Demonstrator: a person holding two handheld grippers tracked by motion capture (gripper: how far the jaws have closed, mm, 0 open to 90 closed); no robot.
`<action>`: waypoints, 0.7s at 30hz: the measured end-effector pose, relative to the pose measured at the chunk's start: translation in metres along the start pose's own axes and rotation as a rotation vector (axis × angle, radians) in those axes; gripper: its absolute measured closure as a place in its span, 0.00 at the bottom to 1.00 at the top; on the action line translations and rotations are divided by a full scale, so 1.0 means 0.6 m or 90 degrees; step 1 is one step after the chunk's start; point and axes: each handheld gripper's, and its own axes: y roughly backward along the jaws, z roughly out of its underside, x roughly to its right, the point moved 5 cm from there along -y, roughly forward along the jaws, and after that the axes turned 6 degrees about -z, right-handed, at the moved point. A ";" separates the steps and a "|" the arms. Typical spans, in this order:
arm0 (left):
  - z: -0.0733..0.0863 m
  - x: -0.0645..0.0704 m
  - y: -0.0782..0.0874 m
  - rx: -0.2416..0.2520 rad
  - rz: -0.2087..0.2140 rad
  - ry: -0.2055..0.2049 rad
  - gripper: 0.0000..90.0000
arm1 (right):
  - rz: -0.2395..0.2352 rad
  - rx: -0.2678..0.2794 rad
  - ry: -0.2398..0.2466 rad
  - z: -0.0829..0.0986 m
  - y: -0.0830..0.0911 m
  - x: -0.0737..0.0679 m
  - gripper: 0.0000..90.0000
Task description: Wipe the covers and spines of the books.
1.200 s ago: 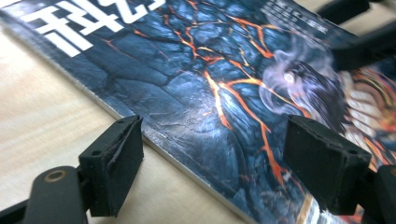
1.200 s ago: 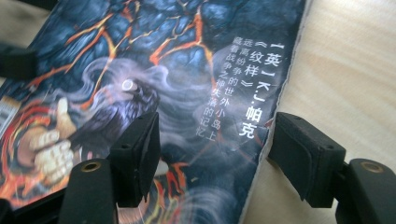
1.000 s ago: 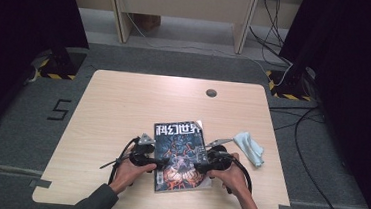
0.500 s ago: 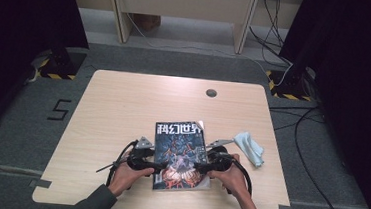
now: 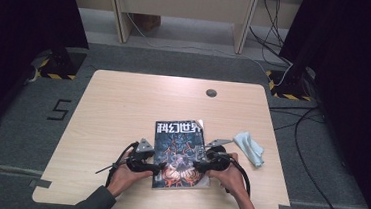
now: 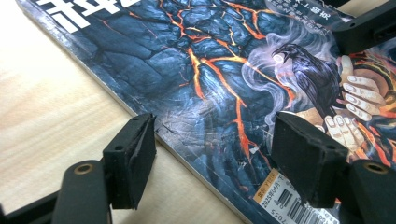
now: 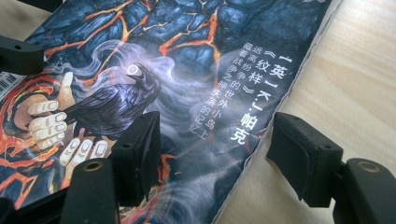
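One magazine [image 5: 181, 154] lay flat on the bench [image 5: 123, 109], closed, cover up, near the person's edge and slightly right of centre. Two claws flanked it — one at each long edge. The left claw [image 5: 157, 167] stood with its jaws apart, straddling the magazine's left edge: in the left gripper view [image 6: 212, 144] one jaw sat over bare wood, the other over the cover near the barcode sticker [image 6: 289, 203], with nothing clamped between them. The right claw [image 5: 196, 165] likewise stood apart, straddling the right edge; in the right gripper view [image 7: 215, 144] one jaw hung over the raven artwork and the other over the wood beside the page edges. Whether the jaw tips touched the cover could not be told. Two hands held the claws, the left hand [image 5: 125, 175] and the right hand [image 5: 228, 175]. One pale blue cloth [image 5: 249, 147] lay crumpled near the magazine's right side, apart from it. One round dark grommet [image 5: 211, 92] sat in the bench — towards the far edge.
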 end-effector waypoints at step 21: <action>-0.022 -0.043 -0.019 0.007 -0.041 0.015 0.36 | 0.022 0.017 -0.005 -0.041 -0.030 0.018 0.38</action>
